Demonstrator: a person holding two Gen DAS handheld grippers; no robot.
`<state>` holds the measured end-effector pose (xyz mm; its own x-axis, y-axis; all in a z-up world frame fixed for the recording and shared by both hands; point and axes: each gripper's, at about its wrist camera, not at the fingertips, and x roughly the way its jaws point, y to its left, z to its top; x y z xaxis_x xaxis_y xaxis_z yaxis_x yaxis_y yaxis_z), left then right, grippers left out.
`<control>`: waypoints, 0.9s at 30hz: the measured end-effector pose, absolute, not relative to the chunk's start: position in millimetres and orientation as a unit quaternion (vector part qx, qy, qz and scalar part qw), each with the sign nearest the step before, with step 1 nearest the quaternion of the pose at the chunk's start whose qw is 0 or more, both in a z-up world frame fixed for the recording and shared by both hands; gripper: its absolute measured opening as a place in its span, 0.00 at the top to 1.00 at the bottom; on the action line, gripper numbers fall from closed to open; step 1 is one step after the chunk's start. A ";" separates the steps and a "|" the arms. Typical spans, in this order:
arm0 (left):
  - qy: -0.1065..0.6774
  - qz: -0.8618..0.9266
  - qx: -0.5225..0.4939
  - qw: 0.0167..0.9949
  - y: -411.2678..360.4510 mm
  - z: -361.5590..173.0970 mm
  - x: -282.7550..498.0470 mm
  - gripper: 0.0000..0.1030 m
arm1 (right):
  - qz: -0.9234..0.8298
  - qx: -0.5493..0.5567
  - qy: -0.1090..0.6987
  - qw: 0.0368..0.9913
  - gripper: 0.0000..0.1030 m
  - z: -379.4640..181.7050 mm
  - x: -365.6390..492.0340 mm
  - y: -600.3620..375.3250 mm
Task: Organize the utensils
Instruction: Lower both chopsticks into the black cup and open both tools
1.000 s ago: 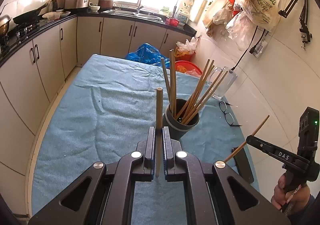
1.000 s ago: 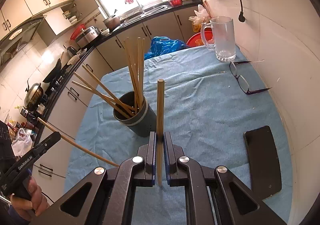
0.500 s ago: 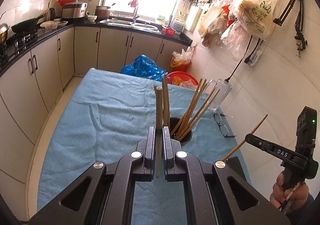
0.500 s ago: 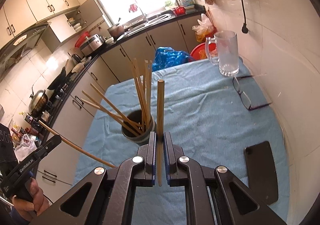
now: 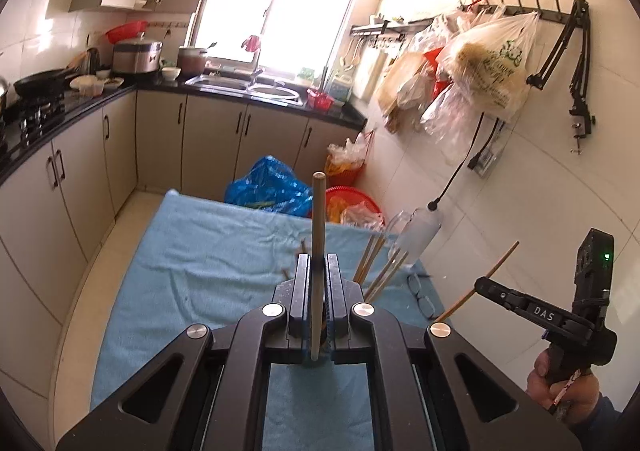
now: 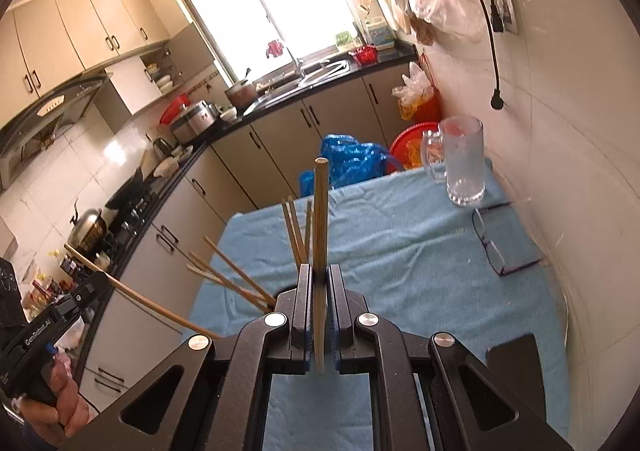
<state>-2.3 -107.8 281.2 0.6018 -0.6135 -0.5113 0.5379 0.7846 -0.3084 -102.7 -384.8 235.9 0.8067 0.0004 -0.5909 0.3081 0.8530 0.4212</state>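
The left tongs (image 5: 318, 271) were clamped on one upright chopstick (image 5: 318, 235), just left of the chopstick holder (image 6: 288, 289) on the blue-clothed surface (image 6: 400, 251). The right tongs (image 6: 319, 283), right of the holder, pinched another chopstick (image 6: 320, 219). Both seemed raised above the bundled chopsticks (image 6: 298, 235), probably so each could drop in tip-first.

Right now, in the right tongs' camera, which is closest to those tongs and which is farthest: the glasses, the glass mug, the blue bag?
1. Glasses, on the cloth, right side.
2. Glass mug, at the table's far right corner.
3. Blue bag, on the floor past the table's end.
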 end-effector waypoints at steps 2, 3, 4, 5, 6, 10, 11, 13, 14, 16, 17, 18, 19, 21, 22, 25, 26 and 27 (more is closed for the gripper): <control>0.303 -0.326 -0.062 0.893 -112.9 288.3 2.0 0.95 | -0.083 0.258 0.290 0.918 0.93 244.4 -96.8 -385.1; 0.301 -0.329 -0.064 0.892 -116.0 291.2 4.0 0.95 | -0.083 0.257 0.286 0.919 0.93 247.9 -94.1 -385.1; 0.299 -0.332 -0.064 0.892 -119.8 293.9 6.3 0.95 | -0.084 0.255 0.282 0.921 0.93 251.4 -91.0 -385.2; 0.297 -0.333 -0.063 0.893 -124.5 295.9 8.9 0.95 | -0.084 0.253 0.279 0.923 0.93 254.7 -87.6 -385.2; 0.297 -0.334 -0.062 0.892 -129.6 296.9 12.0 0.95 | -0.083 0.252 0.277 0.924 0.93 257.3 -83.7 -385.1; 0.303 -0.338 -0.056 0.890 -145.7 292.5 20.7 0.95 | -0.083 0.247 0.274 0.926 0.93 261.8 -67.7 -385.2; 0.306 -0.339 -0.055 0.888 -149.5 289.2 23.0 0.95 | -0.084 0.246 0.274 0.926 0.93 261.0 -62.2 -385.6; 0.312 -0.337 -0.050 0.887 -155.1 281.4 26.4 0.95 | -0.085 0.246 0.277 0.925 0.93 257.7 -55.5 -385.7; 0.317 -0.337 -0.050 0.885 -157.3 277.1 28.4 0.95 | -0.085 0.246 0.281 0.924 0.93 254.3 -51.0 -384.7; 0.324 -0.337 -0.050 0.883 -159.2 269.3 31.3 0.95 | -0.085 0.246 0.286 0.922 0.93 249.2 -46.3 -383.8; 0.328 -0.336 -0.047 0.882 -161.2 263.8 33.4 0.95 | -0.085 0.246 0.290 0.921 0.93 244.3 -43.3 -383.8; 0.332 -0.335 -0.047 0.880 -162.4 259.1 34.7 0.95 | -0.085 0.246 0.295 0.919 0.93 238.5 -40.0 -382.7; 0.335 -0.335 -0.045 0.879 -163.0 255.6 35.6 0.95 | -0.085 0.246 0.298 0.918 0.93 235.1 -38.4 -382.5; 0.342 -0.332 -0.041 0.878 -165.2 246.9 38.5 0.95 | -0.086 0.245 0.306 0.916 0.93 225.7 -33.7 -381.3; 0.345 -0.332 -0.041 0.877 -165.4 243.3 40.0 0.95 | -0.086 0.246 0.310 0.914 0.93 222.1 -32.3 -381.2; 0.354 -0.331 -0.037 0.874 -166.0 232.5 42.1 0.95 | -0.087 0.245 0.322 0.910 0.93 209.6 -26.9 -379.6; 0.356 -0.330 -0.034 0.873 -166.5 229.2 42.3 0.95 | -0.087 0.243 0.326 0.910 0.93 205.8 -25.2 -378.9; 0.358 -0.329 -0.031 0.873 -167.1 225.8 42.4 0.95 | -0.086 0.241 0.330 0.909 0.93 202.1 -23.6 -377.6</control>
